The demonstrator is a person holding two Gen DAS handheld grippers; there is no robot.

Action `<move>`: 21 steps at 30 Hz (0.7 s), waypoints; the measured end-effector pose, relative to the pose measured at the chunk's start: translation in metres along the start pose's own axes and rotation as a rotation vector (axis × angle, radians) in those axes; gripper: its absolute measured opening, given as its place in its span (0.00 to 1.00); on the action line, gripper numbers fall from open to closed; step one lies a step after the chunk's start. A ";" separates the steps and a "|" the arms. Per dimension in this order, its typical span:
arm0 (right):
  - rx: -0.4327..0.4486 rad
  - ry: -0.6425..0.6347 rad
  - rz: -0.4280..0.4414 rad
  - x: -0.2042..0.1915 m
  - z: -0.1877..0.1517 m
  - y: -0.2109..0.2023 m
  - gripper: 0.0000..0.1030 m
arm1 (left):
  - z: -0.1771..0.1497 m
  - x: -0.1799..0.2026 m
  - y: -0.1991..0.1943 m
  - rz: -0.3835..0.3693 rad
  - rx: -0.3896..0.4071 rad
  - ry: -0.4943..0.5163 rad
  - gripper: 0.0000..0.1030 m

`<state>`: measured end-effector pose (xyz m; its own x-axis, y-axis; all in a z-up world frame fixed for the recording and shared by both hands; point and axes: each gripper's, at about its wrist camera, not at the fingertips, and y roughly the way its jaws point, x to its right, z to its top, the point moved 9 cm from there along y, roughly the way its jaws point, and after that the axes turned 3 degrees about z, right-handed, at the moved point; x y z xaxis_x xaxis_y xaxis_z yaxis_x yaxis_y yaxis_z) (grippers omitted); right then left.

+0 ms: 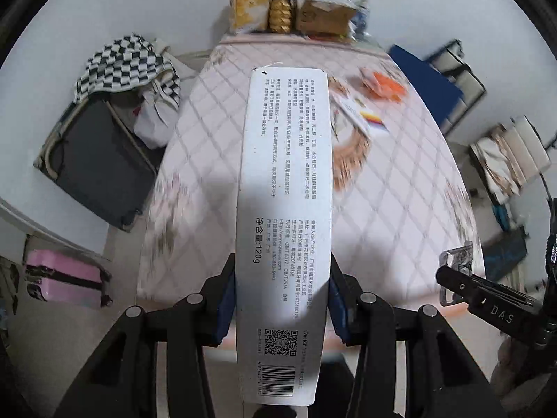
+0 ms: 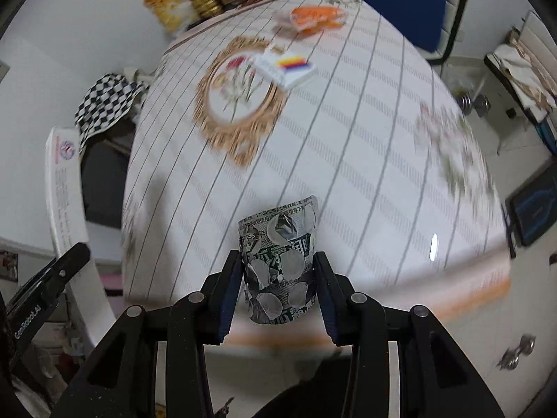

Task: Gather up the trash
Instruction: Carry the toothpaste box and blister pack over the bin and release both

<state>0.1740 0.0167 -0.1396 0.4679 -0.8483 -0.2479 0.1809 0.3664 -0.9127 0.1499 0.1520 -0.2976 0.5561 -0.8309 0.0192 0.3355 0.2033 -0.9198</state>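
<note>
I saw a home dining room: patterned-cloth table (image 2: 348,146), snack bags (image 1: 249,0), pink suitcase (image 1: 66,278), dumbbells (image 2: 473,102).

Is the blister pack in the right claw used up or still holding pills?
Used up, where visible: the blister pack shows torn, peeled foil over its round pockets.

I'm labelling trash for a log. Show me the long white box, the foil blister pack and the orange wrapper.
white box (image 1: 285,181), left wrist view, middle of its printed face.
blister pack (image 2: 280,261), right wrist view, centre of the foil.
orange wrapper (image 2: 315,17), right wrist view, its orange top, on the table.
</note>
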 end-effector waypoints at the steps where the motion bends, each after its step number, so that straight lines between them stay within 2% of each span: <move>1: -0.005 0.003 -0.001 -0.004 -0.030 -0.005 0.42 | -0.024 -0.004 -0.004 -0.013 -0.019 0.005 0.41; 4: -0.045 0.009 -0.012 -0.005 -0.096 -0.008 0.42 | -0.083 -0.016 -0.003 -0.043 -0.096 0.017 0.41; 5: -0.081 0.017 -0.018 -0.004 -0.130 -0.004 0.42 | -0.108 -0.020 0.000 -0.049 -0.134 0.022 0.41; 6: -0.104 0.024 -0.021 -0.002 -0.146 -0.001 0.42 | -0.126 -0.023 0.003 -0.052 -0.164 0.027 0.41; 8: -0.184 0.037 -0.042 0.007 -0.201 0.010 0.42 | -0.169 -0.031 0.017 -0.060 -0.245 0.027 0.41; 11: -0.274 0.054 -0.071 0.025 -0.255 0.030 0.42 | -0.224 -0.038 0.044 -0.059 -0.344 0.006 0.41; 15: -0.344 0.075 -0.088 0.048 -0.297 0.068 0.42 | -0.270 -0.035 0.099 -0.080 -0.446 -0.046 0.41; 21: -0.417 0.113 -0.080 0.088 -0.336 0.176 0.42 | -0.309 -0.024 0.230 -0.099 -0.533 -0.120 0.41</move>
<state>-0.0437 -0.1216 -0.4308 0.3652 -0.9126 -0.1840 -0.1631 0.1319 -0.9778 -0.0213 0.0590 -0.6307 0.6348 -0.7615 0.1313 -0.0237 -0.1890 -0.9817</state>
